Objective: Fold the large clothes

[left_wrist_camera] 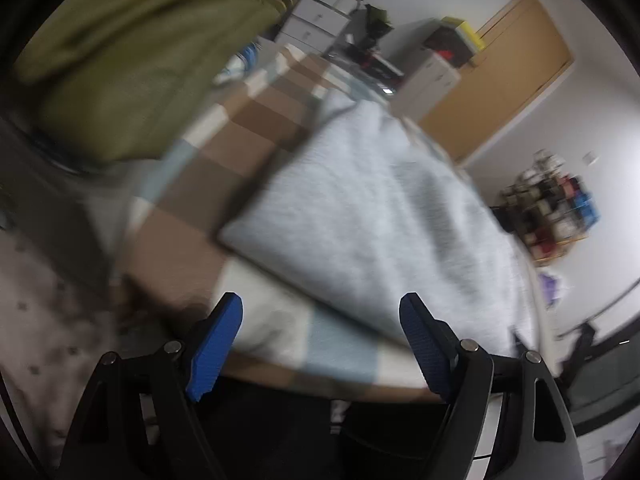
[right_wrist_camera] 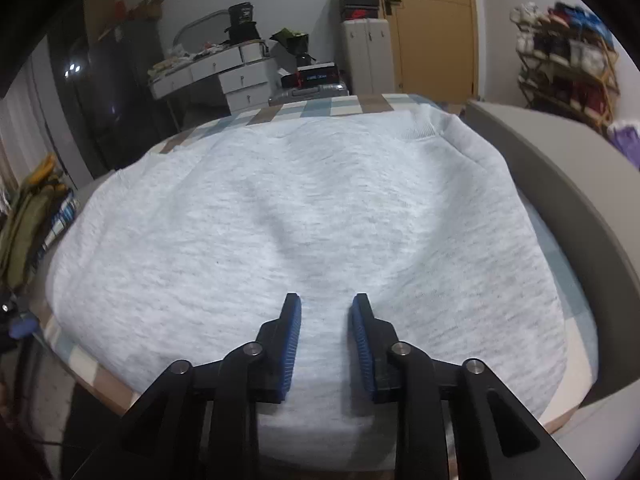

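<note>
A grey sweatshirt (right_wrist_camera: 304, 216) lies flat on a checked bedspread (left_wrist_camera: 248, 136), filling the bed. The right gripper (right_wrist_camera: 325, 320) hovers over its near edge, jaws partly apart, clamping nothing. The left gripper (left_wrist_camera: 322, 334), jaws wide and empty, hangs near the sweatshirt's left edge.

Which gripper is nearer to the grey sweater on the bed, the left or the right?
Right. The right gripper hangs directly over the grey sweater, jaws open. The left gripper is off its edge, above the checked bedcover, jaws wide.
</note>
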{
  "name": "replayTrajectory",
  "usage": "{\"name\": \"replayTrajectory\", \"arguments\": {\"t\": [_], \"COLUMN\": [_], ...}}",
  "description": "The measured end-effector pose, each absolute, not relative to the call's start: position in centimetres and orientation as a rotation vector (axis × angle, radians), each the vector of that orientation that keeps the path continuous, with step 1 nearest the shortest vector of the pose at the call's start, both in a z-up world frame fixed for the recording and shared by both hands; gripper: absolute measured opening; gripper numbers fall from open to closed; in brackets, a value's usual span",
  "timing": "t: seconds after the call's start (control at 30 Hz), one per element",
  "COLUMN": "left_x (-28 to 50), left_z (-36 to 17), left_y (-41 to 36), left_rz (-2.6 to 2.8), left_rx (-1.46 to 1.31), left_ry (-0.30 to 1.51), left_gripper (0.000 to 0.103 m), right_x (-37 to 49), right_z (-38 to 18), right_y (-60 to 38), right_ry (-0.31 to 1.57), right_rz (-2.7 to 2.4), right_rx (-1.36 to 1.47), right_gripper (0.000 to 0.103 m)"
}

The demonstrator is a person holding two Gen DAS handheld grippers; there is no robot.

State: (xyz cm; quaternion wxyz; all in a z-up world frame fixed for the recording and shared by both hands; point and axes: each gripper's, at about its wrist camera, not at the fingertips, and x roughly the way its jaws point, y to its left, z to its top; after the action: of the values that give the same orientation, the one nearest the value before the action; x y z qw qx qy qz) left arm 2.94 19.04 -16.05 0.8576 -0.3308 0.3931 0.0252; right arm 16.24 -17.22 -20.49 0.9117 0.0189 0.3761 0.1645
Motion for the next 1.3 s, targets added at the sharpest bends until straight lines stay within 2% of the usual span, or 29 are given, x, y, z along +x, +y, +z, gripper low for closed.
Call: {"name": "replayTrajectory", "arguments": {"t": [0.03, 0.1, 0.23, 0.3, 0.43, 0.47, 0.5, 0.53, 0.57, 0.6, 0.67, 0.73, 0.83, 0.9, 1.0, 1.07, 1.17, 1.3], "left_x": [3.7, 4.9, 6.5, 7.7, 9.7, 9.8, 10.0, 10.0, 10.1, 9.9, 9.7, 9.5, 9.5, 9.5, 9.4, 9.2, 9.0, 8.9], "left_z": [-16.6, -17.7, -18.0, -17.9, -17.4, -17.3, -17.3, -17.0, -16.7, -16.5, -16.0, -15.3, -14.2, -14.0, -14.6, -14.9, -15.1, -15.0], "left_y": [19.1, 19.1, 19.2, 18.8, 18.0, 17.9, 17.6, 17.3, 16.9, 16.3, 15.2, 13.5, 9.5, 7.1, 4.7, 4.4, 5.2, 6.0], "left_rz": [0.014, -0.019, -0.02, -0.013, 0.04, 0.066, 0.11, 0.15, 0.175, 0.185, 0.212, 0.231, 0.204, 0.171, 0.089, 0.076, 0.076, 0.069], "left_rx": [-0.748, -0.83, -0.9, -0.905, -0.905, -0.889, -0.866, -0.813, -0.762, -0.708, -0.623, -0.504, -0.236, -0.087, 0.042, 0.084, 0.091, 0.09], "left_ry": [0.832, 0.869, 0.839, 0.824, 0.806, 0.798, 0.795, 0.79, 0.771, 0.747, 0.729, 0.685, 0.61, 0.584, 0.583, 0.573, 0.564, 0.573], "left_gripper": [0.077, 0.077, 0.079, 0.087, 0.087, 0.079, 0.058, 0.049, 0.036, 0.03, 0.028, 0.026, 0.022, 0.016, 0.016, 0.016, 0.016, 0.016], "right_x": [16.3, 15.5, 14.3, 14.1, 14.3, 14.6, 14.9, 15.2, 15.6, 16.0, 17.0, 18.4, 21.6, 24.4, 28.3, 30.0, 31.4, 31.6], "right_z": [-20.1, -19.8, -19.4, -19.5, -19.5, -19.3, -19.0, -18.3, -17.4, -16.2, -13.3, -10.2, -6.3, -5.0, -4.5, -5.7, -10.0, -14.0], "right_y": [-17.4, -17.2, -16.8, -16.9, -17.3, -17.3, -17.3, -17.2, -16.9, -16.4, -14.8, -12.3, -6.9, -2.2, 5.9, 10.5, 17.2, 20.3], "right_ry": [0.785, 0.795, 0.799, 0.802, 0.839, 0.856, 0.87, 0.873, 0.87, 0.863, 0.847, 0.834, 0.878, 0.974, 1.085, 1.19, 1.336, 1.427], "right_rz": [0.356, 0.373, 0.386, 0.389, 0.397, 0.404, 0.417, 0.428, 0.44, 0.461, 0.511, 0.581, 0.718, 0.837, 0.868, 0.903, 0.733, 0.623], "right_rx": [0.06, 0.068, 0.043, 0.053, 0.112, 0.13, 0.146, 0.159, 0.163, 0.157, 0.136, 0.121, 0.099, 0.062, -0.061, -0.153, -0.436, -0.625], "right_gripper": [0.039, 0.043, 0.046, 0.047, 0.048, 0.049, 0.049, 0.049, 0.049, 0.049, 0.051, 0.067, 0.078, 0.077, 0.078, 0.078, 0.076, 0.077]}}
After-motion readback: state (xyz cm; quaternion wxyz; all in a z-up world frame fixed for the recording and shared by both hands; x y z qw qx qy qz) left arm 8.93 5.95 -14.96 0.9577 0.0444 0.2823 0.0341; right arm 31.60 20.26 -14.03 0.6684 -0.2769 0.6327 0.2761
